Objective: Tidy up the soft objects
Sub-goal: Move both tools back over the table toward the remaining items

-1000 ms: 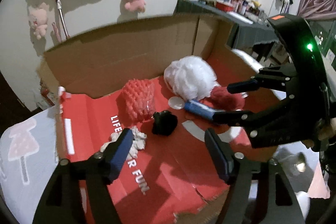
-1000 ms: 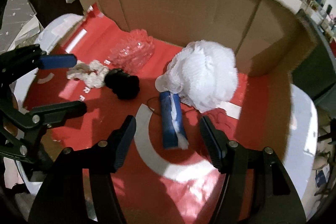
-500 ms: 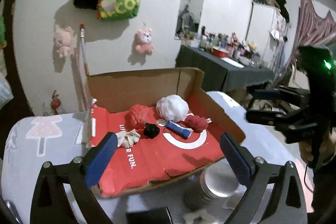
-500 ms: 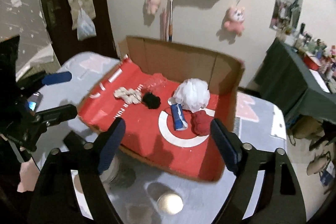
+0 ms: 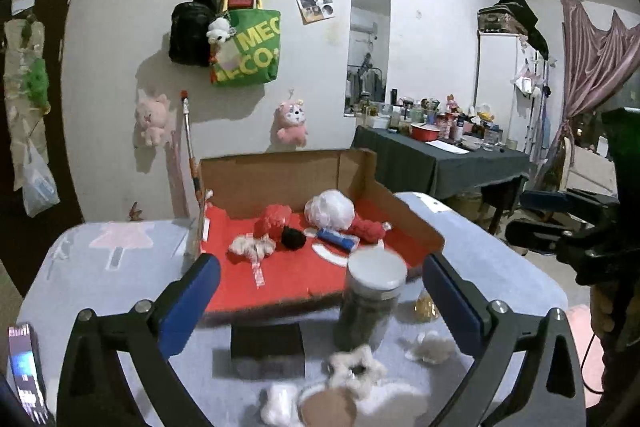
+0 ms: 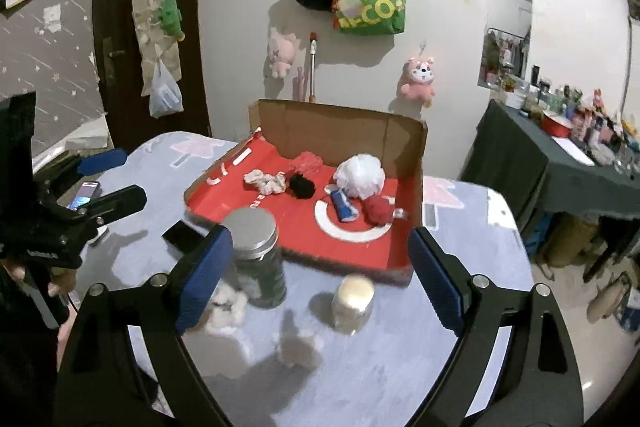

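A cardboard box with a red lining (image 5: 280, 179) stands on the round table. In it lie a white mesh puff (image 5: 330, 209), a red puff (image 5: 368, 229), a blue roll (image 5: 336, 238), a black scrunchie (image 5: 292, 239) and a whitish scrunchie (image 5: 252, 247). Another white scrunchie (image 5: 356, 371) and fluffy white bits (image 5: 430, 345) lie on the table in front of the box. My left gripper (image 5: 318, 267) and right gripper (image 6: 320, 239) hover back from the box over the near table. Both jaws are opening, with nothing gripped between them.
A tall jar with a grey lid (image 6: 256, 259) stands just before the box, and a small jar (image 6: 354, 297) beside it. A black block (image 5: 266, 343) and a phone (image 6: 84, 195) lie on the table. A dark side table (image 5: 440, 163) crowded with bottles stands at the right.
Both grippers have pulled back and up out of the box, so the whole box and table show now. Their jaws have spread wider. The soft things in the box lie as before.
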